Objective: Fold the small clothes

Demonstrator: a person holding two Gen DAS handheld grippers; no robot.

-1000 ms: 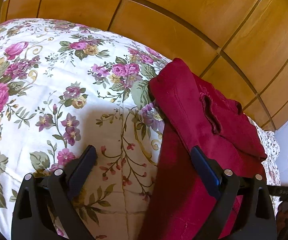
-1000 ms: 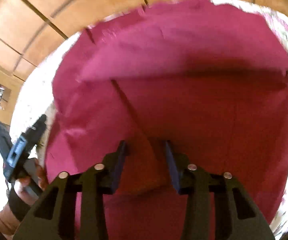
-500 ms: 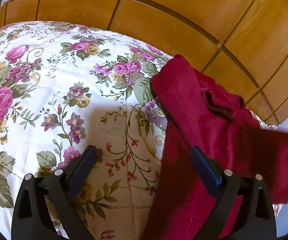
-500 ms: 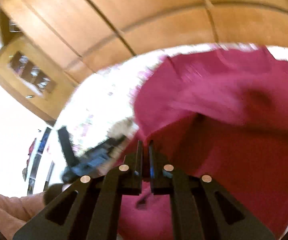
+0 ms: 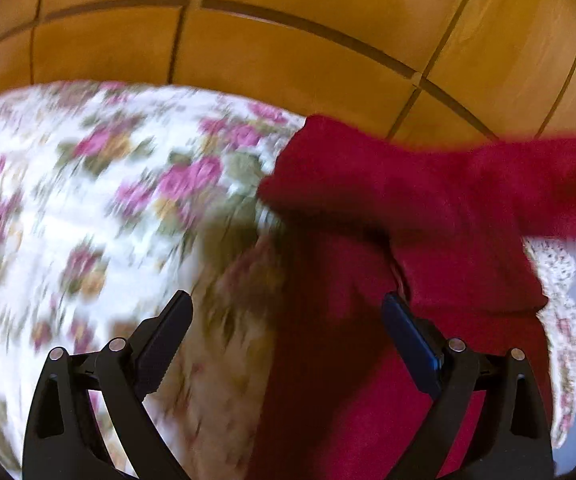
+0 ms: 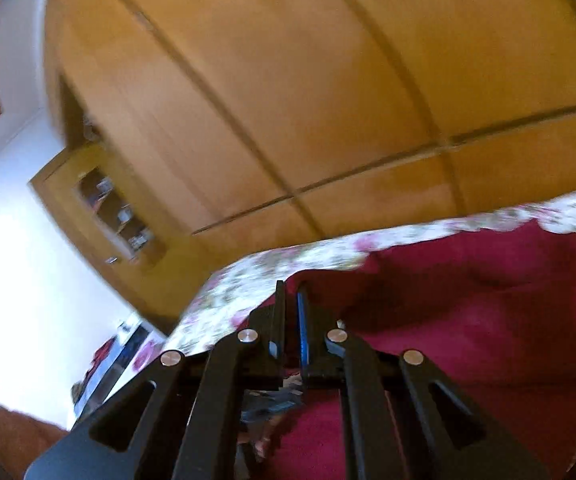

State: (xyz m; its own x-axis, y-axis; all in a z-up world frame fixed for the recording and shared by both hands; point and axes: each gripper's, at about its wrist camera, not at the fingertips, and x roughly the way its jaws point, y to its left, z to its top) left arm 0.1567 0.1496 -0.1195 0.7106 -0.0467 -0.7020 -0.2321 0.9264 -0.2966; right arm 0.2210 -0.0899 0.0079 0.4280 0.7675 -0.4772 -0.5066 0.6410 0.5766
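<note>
A dark red garment (image 5: 368,192) lies on the right part of a floral bedspread (image 5: 87,208). One edge of it is raised in a band across the right of the left wrist view. My left gripper (image 5: 288,300) hangs open above the garment's left edge; the left finger is over the bedspread and the right finger over red cloth. My right gripper (image 6: 291,292) is shut on the red garment (image 6: 468,320), pinching an edge and holding it up above the bed. The left wrist view is blurred.
A wooden wardrobe wall (image 6: 328,100) runs behind the bed, with a small open shelf niche (image 6: 115,216) at its left. The bedspread (image 6: 288,256) ends at an edge near the wardrobe. A white wall and a sleeve (image 6: 7,428) show at the lower left.
My right gripper closed on the red cloth and rose, tilting upward and lifting that edge. A red flap now stretches across the left wrist view. The left gripper shifted sideways, still open.
</note>
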